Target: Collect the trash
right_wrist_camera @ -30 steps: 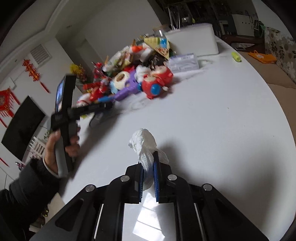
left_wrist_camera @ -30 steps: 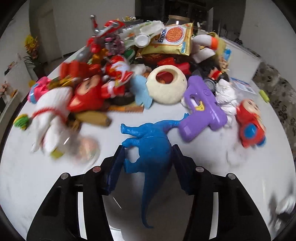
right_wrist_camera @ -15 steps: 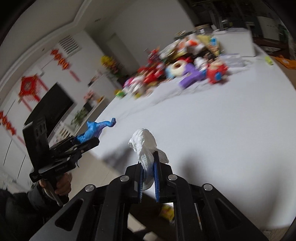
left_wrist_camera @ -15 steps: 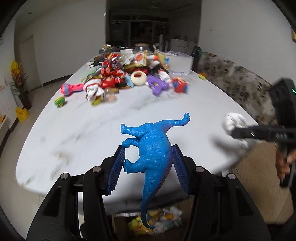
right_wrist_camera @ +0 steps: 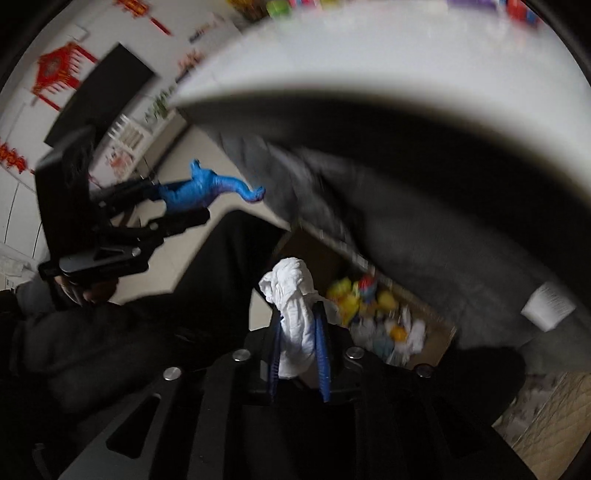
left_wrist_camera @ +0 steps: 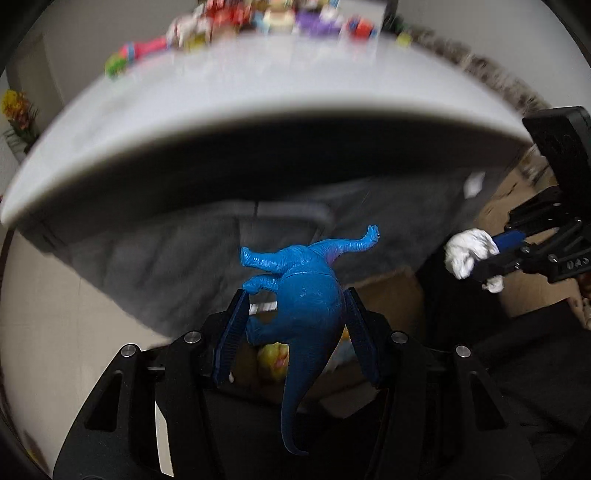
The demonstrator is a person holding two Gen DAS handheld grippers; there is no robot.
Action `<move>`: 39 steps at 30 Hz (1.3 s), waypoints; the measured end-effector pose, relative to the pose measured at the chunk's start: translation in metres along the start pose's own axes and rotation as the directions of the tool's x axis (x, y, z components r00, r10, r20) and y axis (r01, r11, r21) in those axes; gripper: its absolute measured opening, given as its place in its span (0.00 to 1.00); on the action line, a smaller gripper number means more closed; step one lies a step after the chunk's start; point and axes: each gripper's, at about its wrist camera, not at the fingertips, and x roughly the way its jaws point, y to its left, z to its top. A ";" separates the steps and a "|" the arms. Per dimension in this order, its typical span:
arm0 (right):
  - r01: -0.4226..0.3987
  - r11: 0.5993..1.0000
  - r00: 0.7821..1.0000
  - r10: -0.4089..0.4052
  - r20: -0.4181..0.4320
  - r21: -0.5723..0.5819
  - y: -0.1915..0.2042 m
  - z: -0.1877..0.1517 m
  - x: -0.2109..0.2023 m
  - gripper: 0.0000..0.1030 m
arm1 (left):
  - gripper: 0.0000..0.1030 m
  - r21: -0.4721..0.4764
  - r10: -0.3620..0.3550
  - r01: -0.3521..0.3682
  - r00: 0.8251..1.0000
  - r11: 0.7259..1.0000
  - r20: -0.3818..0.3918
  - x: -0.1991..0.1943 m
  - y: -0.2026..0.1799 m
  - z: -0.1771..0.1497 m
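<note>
My left gripper point(left_wrist_camera: 295, 295) is shut on a blue toy dinosaur point(left_wrist_camera: 306, 291), held below the white table's edge point(left_wrist_camera: 258, 110); it also shows in the right wrist view point(right_wrist_camera: 199, 190). My right gripper point(right_wrist_camera: 298, 314) is shut on a crumpled white tissue point(right_wrist_camera: 293, 295), also seen at the right of the left wrist view point(left_wrist_camera: 467, 254). Both hang above a cardboard box point(right_wrist_camera: 437, 345) on the floor that holds yellow and white trash point(right_wrist_camera: 369, 306).
The toy pile point(left_wrist_camera: 266, 18) lies on the far end of the table. A dark grey base point(left_wrist_camera: 184, 251) stands under the tabletop. My dark-clothed legs point(right_wrist_camera: 184, 295) are beside the box. A white paper label point(right_wrist_camera: 548, 304) sticks to the grey base.
Both grippers have dropped from above the table end to below its edge, over the box. Each has kept its hold: dinosaur in the left, tissue in the right.
</note>
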 end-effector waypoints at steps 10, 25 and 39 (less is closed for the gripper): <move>0.066 0.998 0.990 -0.065 -0.123 0.009 -0.017 -0.008 0.061 0.51 | 0.73 0.036 0.077 -0.072 0.983 0.997 -0.166 0.058 -0.001 -0.017; 0.086 0.996 0.980 -0.082 0.181 -0.015 0.002 0.011 -0.071 0.59 | 0.74 0.098 0.252 -0.251 0.968 0.963 -0.004 0.007 -0.012 0.002; 0.164 0.976 0.858 -0.214 0.467 0.145 -0.052 0.093 -0.156 0.72 | 0.80 -0.052 0.340 -0.336 0.932 0.941 0.129 -0.084 0.016 0.075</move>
